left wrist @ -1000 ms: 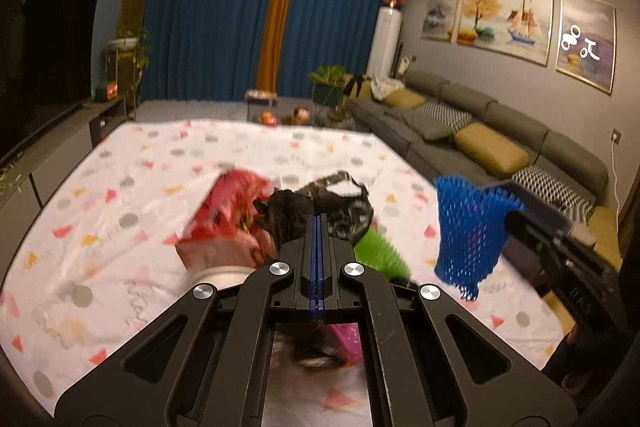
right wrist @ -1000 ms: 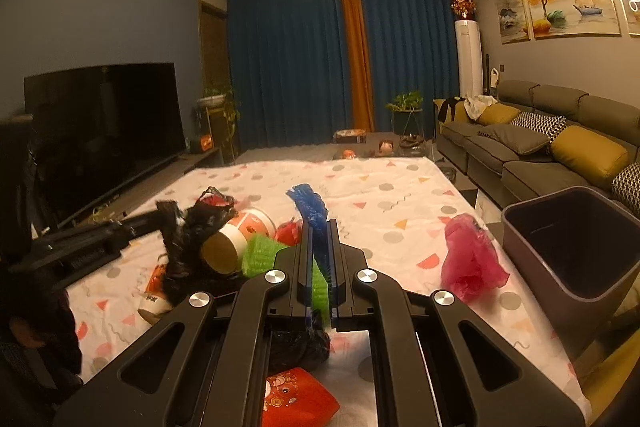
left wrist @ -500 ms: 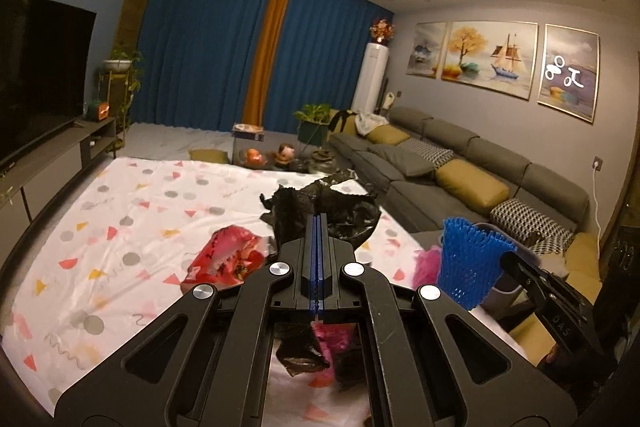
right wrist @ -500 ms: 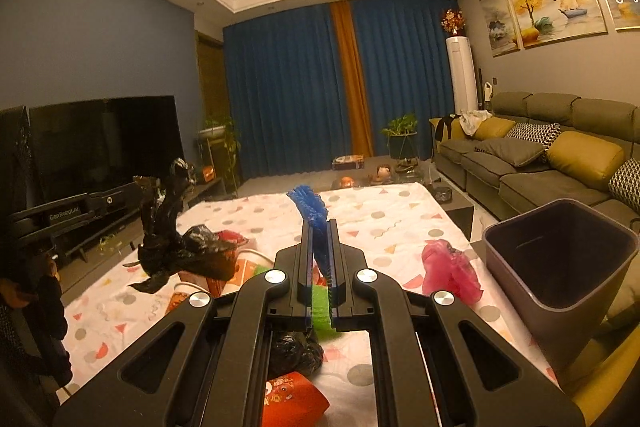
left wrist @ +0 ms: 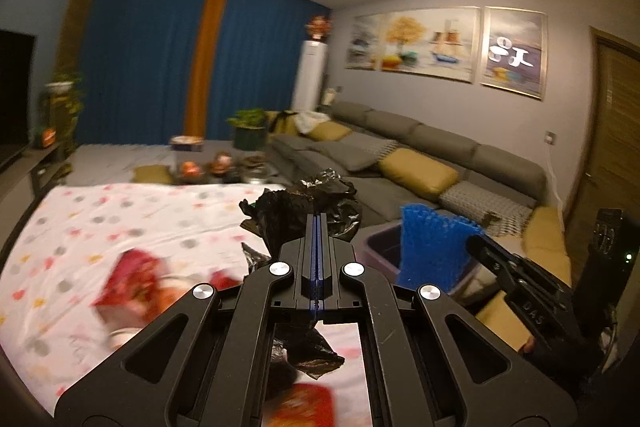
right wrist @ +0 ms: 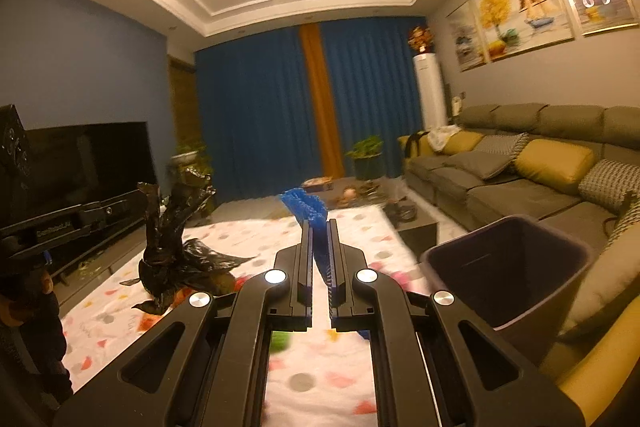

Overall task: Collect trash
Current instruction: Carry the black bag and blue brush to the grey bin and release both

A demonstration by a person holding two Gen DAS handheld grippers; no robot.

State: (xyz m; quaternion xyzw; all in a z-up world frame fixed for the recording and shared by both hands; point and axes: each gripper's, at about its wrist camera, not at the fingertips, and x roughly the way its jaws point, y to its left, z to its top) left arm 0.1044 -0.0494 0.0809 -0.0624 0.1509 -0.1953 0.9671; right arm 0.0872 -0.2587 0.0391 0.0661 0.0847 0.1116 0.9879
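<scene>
My left gripper is shut on a crumpled black plastic bag, held in the air above the spotted cloth; the same black bag hangs at the left in the right wrist view. My right gripper is shut on a blue foam net sleeve, seen as a blue net sleeve over the dark bin in the left wrist view. The dark bin stands open to the right of the right gripper. Red wrappers lie on the cloth below.
A grey sofa with yellow cushions runs along the right wall behind the bin. A television on a low stand is at the left. A low table with small objects and a potted plant sit beyond the cloth.
Both grippers have risen with their loads and swung right toward the bin. The black bag left the pile on the cloth; the blue net sleeve now hangs over the bin's edge.
</scene>
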